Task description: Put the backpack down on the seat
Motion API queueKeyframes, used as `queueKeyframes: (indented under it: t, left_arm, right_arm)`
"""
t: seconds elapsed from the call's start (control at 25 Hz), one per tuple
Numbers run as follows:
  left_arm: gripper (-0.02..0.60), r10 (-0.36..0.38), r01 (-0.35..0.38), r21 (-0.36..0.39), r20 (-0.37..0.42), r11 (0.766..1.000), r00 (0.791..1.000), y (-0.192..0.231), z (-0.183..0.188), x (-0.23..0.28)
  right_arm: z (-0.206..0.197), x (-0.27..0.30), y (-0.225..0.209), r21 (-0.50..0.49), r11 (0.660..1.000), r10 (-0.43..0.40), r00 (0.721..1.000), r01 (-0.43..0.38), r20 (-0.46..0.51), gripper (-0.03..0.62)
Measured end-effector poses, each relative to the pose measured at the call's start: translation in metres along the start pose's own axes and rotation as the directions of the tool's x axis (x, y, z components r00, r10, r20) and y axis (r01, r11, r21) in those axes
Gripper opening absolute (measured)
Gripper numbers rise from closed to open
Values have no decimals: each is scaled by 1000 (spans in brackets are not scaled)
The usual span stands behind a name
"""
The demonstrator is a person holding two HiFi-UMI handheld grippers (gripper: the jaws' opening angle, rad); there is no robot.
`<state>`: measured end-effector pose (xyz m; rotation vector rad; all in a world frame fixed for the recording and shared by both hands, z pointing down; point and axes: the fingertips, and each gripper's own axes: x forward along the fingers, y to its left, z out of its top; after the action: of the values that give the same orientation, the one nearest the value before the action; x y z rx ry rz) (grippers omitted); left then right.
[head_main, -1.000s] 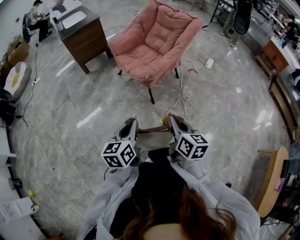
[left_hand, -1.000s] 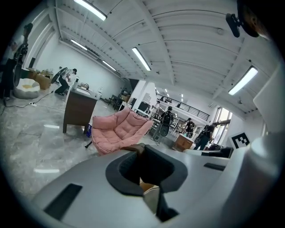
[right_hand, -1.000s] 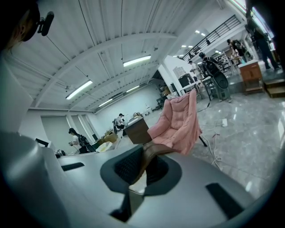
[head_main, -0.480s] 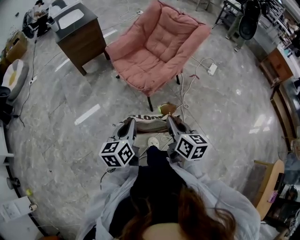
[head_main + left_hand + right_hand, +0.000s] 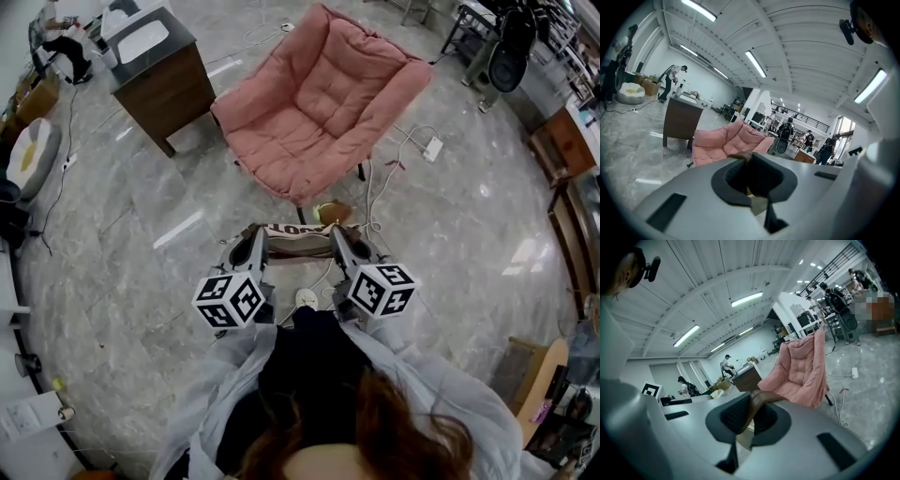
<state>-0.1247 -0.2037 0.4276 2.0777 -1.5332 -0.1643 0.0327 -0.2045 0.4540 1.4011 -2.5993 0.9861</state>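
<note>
The backpack (image 5: 296, 238) is khaki with brown straps and hangs low in front of me, just short of the pink cushioned chair (image 5: 319, 103). My left gripper (image 5: 254, 241) is shut on its left strap and my right gripper (image 5: 339, 239) is shut on its right strap. In the left gripper view a brown strap (image 5: 745, 158) is pinched between the dark pads, with the chair (image 5: 726, 142) beyond. The right gripper view shows a brown strap (image 5: 761, 401) running through the shut jaws, and the chair (image 5: 802, 369) ahead. Most of the bag's body is hidden under the grippers.
A dark wooden cabinet (image 5: 161, 77) stands left of the chair. White cables and a power strip (image 5: 431, 148) lie on the marble floor at the chair's right. Wooden furniture (image 5: 561, 150) lines the right edge. A person (image 5: 58, 42) is at the far left.
Both grippers and the backpack have come closer to the chair, which now sits nearer in the head view. More of the backpack's top shows between the grippers. Both grips are unchanged.
</note>
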Motion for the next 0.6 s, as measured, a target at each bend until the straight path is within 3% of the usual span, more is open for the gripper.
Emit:
queueKeyframes:
  t: [0.28,0.6]
  left_arm:
    - [26,39,-39,-5,29,999,999,6,8,21]
    - [26,67,-66,-25,41,997,997,5,17,5]
  right_arm:
    - [19,18,-9,6,1000,28,1000,-28,6,9]
    - [25,18,6,38,996,85,996,-86,8,9]
